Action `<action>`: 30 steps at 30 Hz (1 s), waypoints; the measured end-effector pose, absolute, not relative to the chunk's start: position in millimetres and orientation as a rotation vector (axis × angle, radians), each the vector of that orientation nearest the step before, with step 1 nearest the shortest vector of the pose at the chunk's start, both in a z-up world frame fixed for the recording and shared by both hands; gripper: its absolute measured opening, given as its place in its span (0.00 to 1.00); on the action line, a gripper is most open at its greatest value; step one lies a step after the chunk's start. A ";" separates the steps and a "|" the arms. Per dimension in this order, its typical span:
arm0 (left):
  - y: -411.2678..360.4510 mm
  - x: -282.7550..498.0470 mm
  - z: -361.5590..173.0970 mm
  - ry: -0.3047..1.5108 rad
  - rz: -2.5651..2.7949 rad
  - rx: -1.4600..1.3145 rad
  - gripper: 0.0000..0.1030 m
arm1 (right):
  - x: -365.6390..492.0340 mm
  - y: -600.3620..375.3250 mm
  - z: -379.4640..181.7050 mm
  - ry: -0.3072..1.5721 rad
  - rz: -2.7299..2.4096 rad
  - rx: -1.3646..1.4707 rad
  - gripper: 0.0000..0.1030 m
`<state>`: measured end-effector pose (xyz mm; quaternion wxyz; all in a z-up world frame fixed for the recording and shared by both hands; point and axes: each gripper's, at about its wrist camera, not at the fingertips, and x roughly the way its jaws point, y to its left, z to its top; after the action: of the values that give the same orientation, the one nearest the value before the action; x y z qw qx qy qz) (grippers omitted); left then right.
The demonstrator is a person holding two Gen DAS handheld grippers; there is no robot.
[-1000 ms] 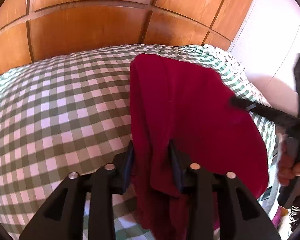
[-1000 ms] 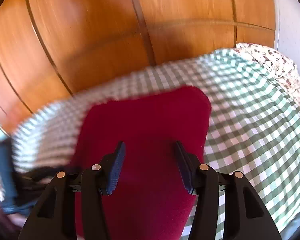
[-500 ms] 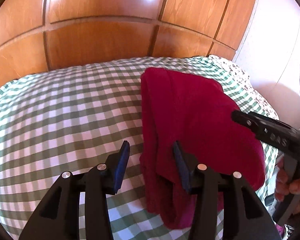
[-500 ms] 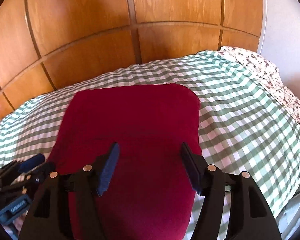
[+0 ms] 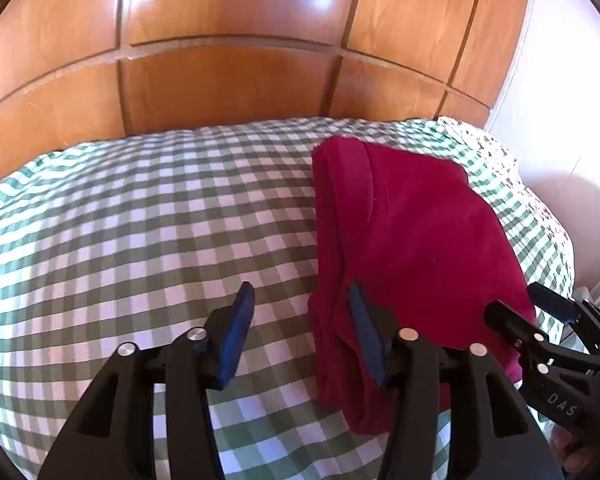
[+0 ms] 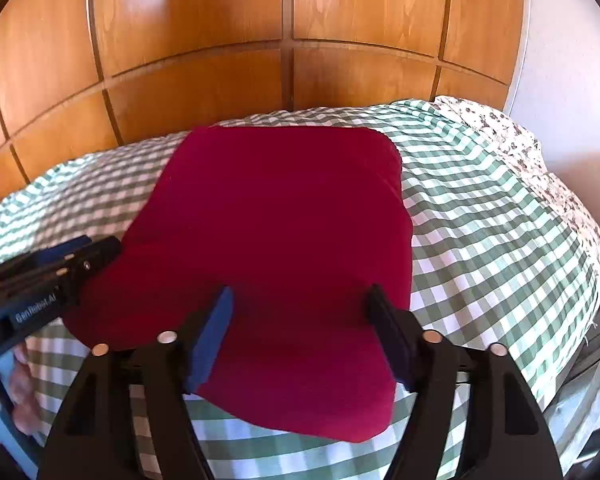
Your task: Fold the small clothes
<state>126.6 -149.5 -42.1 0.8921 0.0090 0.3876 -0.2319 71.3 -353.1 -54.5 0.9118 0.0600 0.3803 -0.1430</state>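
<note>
Both grippers tilt downward over the bed from its near edge, side by side. The left gripper [image 5: 300,328] hangs at the near left edge of the folded red garment [image 6: 276,248]; its jaws are opening, with bare checked cover and only the garment's left border between them, and its pads press on nothing. The right gripper [image 6: 300,332] hangs over the garment's near half, its jaws opening too and standing wide apart — cloth lies below the gap, not pinched. In the left wrist view the right gripper's tips show at the garment's near right corner. A second ago the left gripper's jaws were narrower and had a bunched fold of red cloth between them; now that fold lies released on the cover, and both views show more of the bed, so the grippers have drawn back. The right gripper's jaws were also far narrower then. The garment lies flat as a rounded rectangle on the green checked bedcover [image 5: 140,220], towards its right side, layered folds showing along the left edge. To its left the cover runs wide and open; behind stands the wooden headboard [image 5: 228,80], close behind the garment's far edge; on the right a narrow checked strip, then a flowered sheet [image 6: 512,140] at the bed's edge by the white wall [image 5: 572,80].
</note>
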 end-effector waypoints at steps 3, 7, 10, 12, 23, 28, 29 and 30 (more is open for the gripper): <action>-142.0 119.0 -34.7 0.781 -0.464 0.010 0.59 | 65.1 -349.7 -48.0 0.769 -0.314 0.140 0.71; -124.5 107.2 -28.1 0.756 -0.426 -0.009 0.65 | 53.3 -344.0 -38.2 0.736 -0.386 0.158 0.79; -111.8 96.2 -23.8 0.733 -0.394 -0.019 0.69 | 44.9 -334.7 -32.0 0.720 -0.430 0.140 0.87; -103.5 87.8 -21.2 0.718 -0.375 -0.023 0.73 | 38.9 -326.8 -29.3 0.705 -0.448 0.122 0.89; -79.2 51.3 -11.3 0.679 -0.313 -0.036 0.89 | 13.6 -293.6 -24.2 0.634 -0.496 0.108 0.96; -78.9 42.8 -8.7 0.655 -0.276 -0.013 0.93 | 10.4 -289.0 -25.1 0.621 -0.505 0.120 0.96; -78.6 41.9 -8.3 0.651 -0.269 -0.011 0.94 | 9.4 -289.5 -25.5 0.619 -0.505 0.129 0.96; -78.6 41.3 -7.9 0.648 -0.261 -0.012 0.95 | 8.6 -290.1 -25.7 0.618 -0.505 0.137 0.96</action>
<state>41.3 -78.6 -7.9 0.9396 -0.0058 0.3174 -0.1281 8.6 -290.0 -25.7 0.9192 0.0667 0.3005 -0.2457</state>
